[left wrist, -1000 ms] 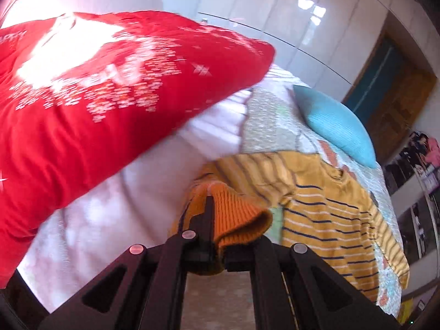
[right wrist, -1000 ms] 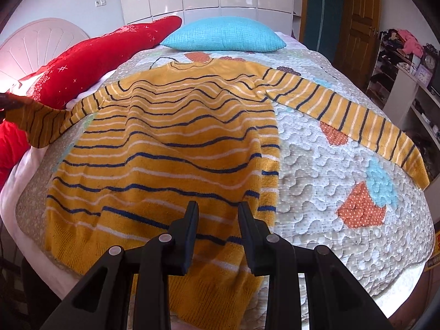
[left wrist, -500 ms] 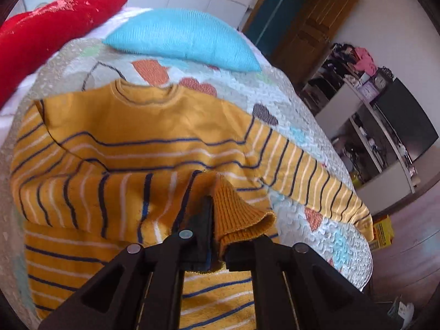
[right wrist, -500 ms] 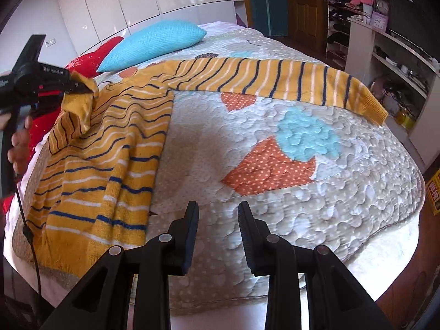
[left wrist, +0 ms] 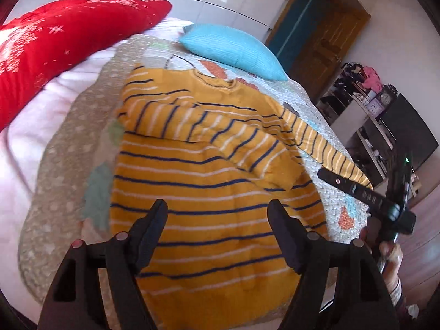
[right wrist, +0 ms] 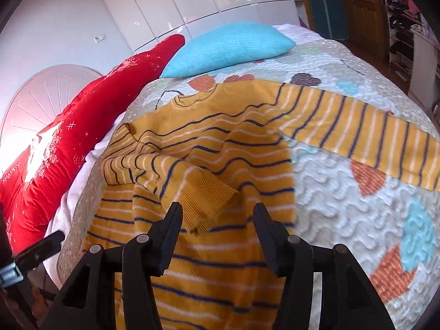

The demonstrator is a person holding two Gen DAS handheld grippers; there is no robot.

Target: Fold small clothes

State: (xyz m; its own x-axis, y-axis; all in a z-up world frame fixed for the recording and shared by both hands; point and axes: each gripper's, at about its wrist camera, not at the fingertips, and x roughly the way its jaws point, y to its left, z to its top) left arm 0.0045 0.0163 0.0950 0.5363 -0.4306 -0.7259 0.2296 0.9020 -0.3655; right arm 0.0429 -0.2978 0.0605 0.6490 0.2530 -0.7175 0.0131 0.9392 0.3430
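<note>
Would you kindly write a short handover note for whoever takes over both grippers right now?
Left gripper: open, holding nothing, above the sweater's body.
Right gripper: open, holding nothing, just short of the folded sleeve's cuff.
The yellow striped sweater lies flat on the quilted bedspread, neckline toward the blue pillow.
Done: one sleeve is folded across the chest, cuff resting on the body.
Left: the other sleeve lies stretched out over the bedspread; fold it in, then fold the body.
</note>
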